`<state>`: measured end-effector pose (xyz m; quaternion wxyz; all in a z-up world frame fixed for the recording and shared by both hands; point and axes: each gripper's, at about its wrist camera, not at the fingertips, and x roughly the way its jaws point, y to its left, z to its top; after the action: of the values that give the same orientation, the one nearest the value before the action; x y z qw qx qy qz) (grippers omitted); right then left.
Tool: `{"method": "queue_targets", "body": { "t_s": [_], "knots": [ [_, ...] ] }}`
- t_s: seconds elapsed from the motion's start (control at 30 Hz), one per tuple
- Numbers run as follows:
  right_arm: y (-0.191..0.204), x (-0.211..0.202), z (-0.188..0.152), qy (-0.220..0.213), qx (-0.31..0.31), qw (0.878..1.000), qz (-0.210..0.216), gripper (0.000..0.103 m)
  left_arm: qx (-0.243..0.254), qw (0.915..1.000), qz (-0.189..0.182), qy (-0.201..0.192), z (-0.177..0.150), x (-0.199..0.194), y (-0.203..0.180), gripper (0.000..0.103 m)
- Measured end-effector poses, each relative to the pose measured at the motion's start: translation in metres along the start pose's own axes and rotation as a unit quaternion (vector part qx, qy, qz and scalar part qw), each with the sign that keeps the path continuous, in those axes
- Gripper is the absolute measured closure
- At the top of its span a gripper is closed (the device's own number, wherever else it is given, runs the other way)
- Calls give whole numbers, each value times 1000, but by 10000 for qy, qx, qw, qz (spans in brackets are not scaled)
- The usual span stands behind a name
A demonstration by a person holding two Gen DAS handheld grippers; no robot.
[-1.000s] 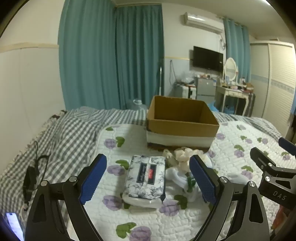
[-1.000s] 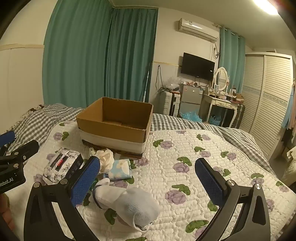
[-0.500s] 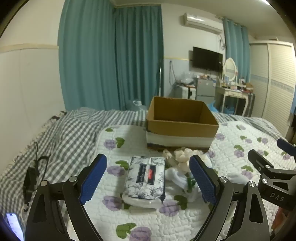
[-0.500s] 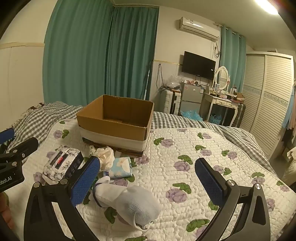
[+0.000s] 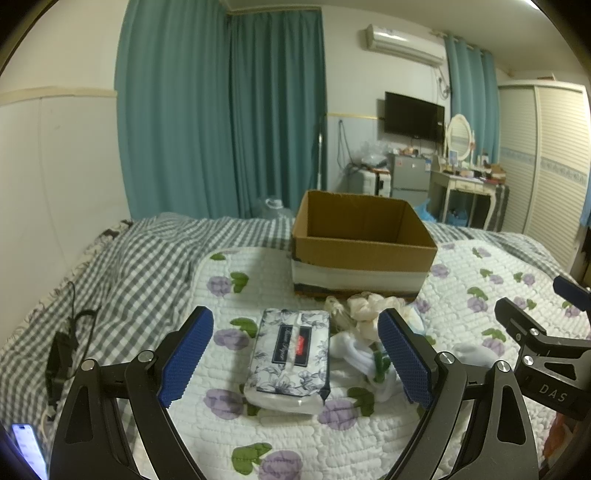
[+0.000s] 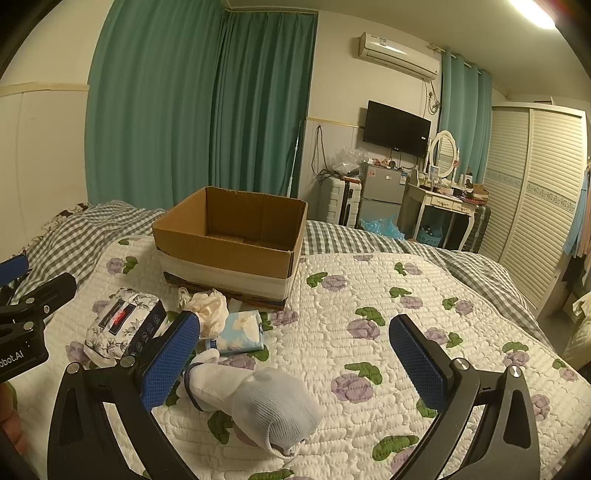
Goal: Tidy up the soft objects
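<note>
Plainly both grippers hover wide open and empty, the left (image 5: 295, 354) framing the tissue pack (image 5: 290, 360) and the right (image 6: 295, 354) over the sock (image 6: 255, 400), probably for lifts into the seemingly empty box (image 6: 236, 254) just behind.

Dim indoor light, greenish cast. Ceiling lamp (image 6: 532, 13) glares at upper right of right view. Heavy fisheye curvature, dark vignetted corners. Soft shadows; focus acceptable, slight noise.
</note>
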<state>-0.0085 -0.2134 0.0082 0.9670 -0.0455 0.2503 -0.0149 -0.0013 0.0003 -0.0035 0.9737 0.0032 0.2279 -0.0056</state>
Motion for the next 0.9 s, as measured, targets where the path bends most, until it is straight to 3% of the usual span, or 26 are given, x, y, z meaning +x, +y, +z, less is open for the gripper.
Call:
{"method": "queue_targets", "body": {
  "t_s": [0.9],
  "knots": [
    [-1, 0, 0, 38, 1, 10000, -25, 0, 9, 10000, 16, 36, -4, 1, 1, 11]
  ]
}}
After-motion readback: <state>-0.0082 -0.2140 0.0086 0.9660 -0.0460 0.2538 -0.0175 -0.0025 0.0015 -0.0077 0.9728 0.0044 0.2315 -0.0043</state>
